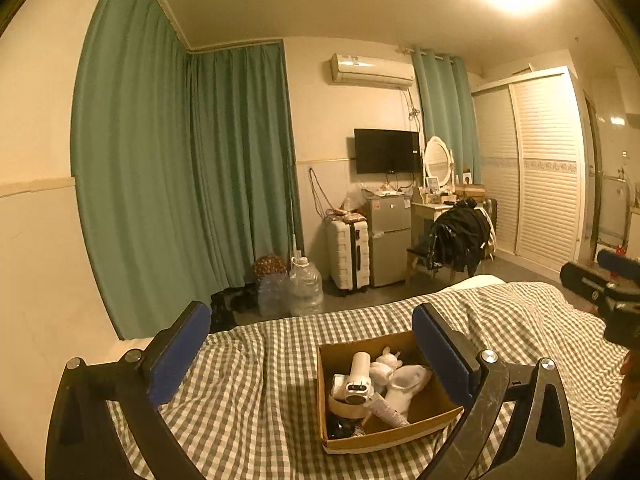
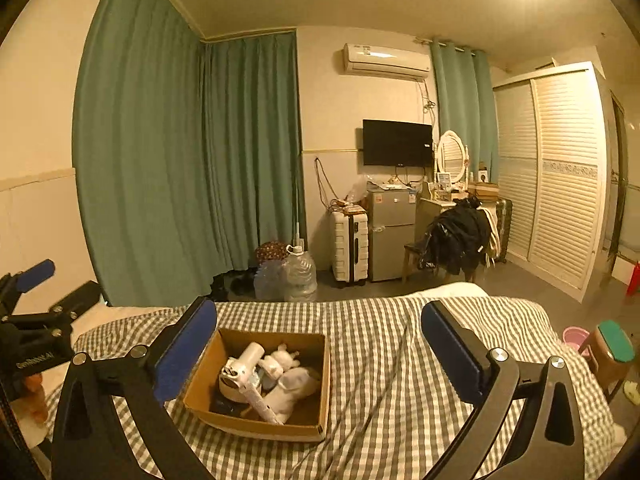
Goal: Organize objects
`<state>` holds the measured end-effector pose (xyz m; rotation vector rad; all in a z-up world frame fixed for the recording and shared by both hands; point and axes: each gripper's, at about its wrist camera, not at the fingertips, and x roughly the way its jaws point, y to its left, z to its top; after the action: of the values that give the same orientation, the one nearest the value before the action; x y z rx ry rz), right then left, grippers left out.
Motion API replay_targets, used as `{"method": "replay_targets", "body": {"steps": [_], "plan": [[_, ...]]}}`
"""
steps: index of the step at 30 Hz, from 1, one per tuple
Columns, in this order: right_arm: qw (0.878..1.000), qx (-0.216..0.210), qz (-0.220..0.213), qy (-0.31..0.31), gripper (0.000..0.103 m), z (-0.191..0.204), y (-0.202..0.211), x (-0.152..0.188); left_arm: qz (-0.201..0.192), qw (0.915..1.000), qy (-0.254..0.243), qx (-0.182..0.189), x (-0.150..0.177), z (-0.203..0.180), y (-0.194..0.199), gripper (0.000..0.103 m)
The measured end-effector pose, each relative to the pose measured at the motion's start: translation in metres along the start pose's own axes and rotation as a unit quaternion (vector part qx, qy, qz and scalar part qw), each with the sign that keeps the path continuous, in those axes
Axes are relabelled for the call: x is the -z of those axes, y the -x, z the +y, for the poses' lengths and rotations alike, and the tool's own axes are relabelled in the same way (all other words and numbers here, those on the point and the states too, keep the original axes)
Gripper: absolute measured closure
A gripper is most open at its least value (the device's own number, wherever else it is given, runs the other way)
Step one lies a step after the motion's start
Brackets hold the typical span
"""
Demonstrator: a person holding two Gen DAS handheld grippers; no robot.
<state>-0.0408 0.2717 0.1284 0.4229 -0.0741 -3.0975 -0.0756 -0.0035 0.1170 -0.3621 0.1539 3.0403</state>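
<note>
An open cardboard box (image 1: 424,412) sits on the checked bed cover (image 1: 256,392). It holds a white hair dryer (image 1: 358,378), a roll of tape (image 1: 346,409), a tube (image 1: 386,410), white socks (image 1: 408,384) and a small white toy (image 1: 386,362). My left gripper (image 1: 312,354) is open and empty above the bed, with the box by its right finger. My right gripper (image 2: 320,360) is open and empty, with the same box (image 2: 204,384) by its left finger. The right gripper also shows at the left view's right edge (image 1: 608,280), and the left gripper at the right view's left edge (image 2: 32,320).
Green curtains (image 1: 180,184) hang at the left. Water jugs (image 1: 306,286), a white suitcase (image 1: 348,254), a small fridge (image 1: 390,236), a chair with a black jacket (image 1: 460,240) and a white wardrobe (image 1: 548,168) stand beyond the bed. A stool (image 2: 612,354) and pink basin (image 2: 576,336) stand right of the bed.
</note>
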Motion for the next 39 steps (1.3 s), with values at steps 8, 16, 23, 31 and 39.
{"method": "replay_targets", "body": {"steps": [8,16,23,31,39], "plan": [[1.0,0.018,0.016,0.019,0.0,0.013,-0.035,0.064,0.036,0.999,0.02,-0.02,0.05,-0.002,-0.02,0.0],[0.998,0.025,0.031,0.042,0.0,0.027,-0.059,0.108,0.063,0.9965,0.024,-0.049,0.098,0.005,-0.044,0.0],[0.998,0.026,0.045,0.046,0.0,0.029,-0.067,0.116,0.085,0.9944,0.023,-0.058,0.11,0.007,-0.056,0.0],[0.998,0.016,0.053,0.027,0.0,0.026,-0.066,0.116,0.088,0.9946,0.014,-0.054,0.113,-0.001,-0.055,0.0],[0.998,0.019,0.06,0.026,0.0,0.025,-0.069,0.117,0.09,0.9947,0.014,-0.049,0.112,-0.002,-0.055,0.0]]}}
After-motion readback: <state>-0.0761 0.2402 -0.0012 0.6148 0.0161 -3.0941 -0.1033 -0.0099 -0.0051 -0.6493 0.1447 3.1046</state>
